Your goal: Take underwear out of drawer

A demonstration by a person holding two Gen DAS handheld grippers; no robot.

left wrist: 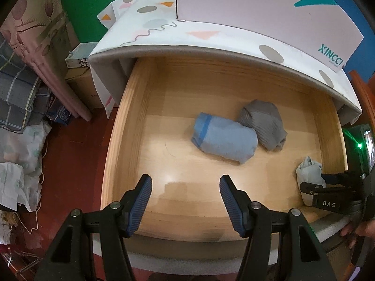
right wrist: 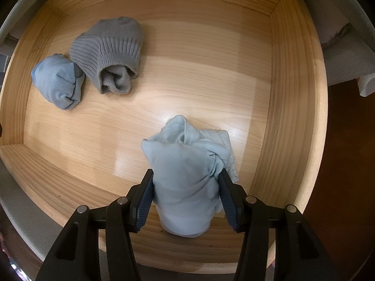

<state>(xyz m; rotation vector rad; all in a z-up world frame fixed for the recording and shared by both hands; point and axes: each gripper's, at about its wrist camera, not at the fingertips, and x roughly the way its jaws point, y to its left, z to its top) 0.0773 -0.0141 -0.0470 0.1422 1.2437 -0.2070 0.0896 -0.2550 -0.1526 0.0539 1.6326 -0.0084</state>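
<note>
We hold the right gripper (right wrist: pixel 186 196) pointing almost straight down into the open light-wood drawer (right wrist: pixel 293 93), its blue-padded jaws clamped on the sides of a pale blue bundled piece of underwear (right wrist: pixel 187 175), which sits near the drawer's front right corner. From the left wrist view we see that same gripper (left wrist: pixel 311 185) reaching in from the right edge, with part of our hand (left wrist: pixel 356 231) behind it. Our left gripper (left wrist: pixel 185 201) tilts steeply down over the front of the drawer (left wrist: pixel 131 126), jaws apart with only bare wood between them. Further in lie a rolled light blue garment (left wrist: pixel 222 138) and, touching it, a rolled grey ribbed knit (left wrist: pixel 263 124); both lie well apart from either gripper. A white cardboard box with teal lettering (left wrist: pixel 257 11) stands on the patterned cabinet top (left wrist: pixel 164 35) above the drawer.
</note>
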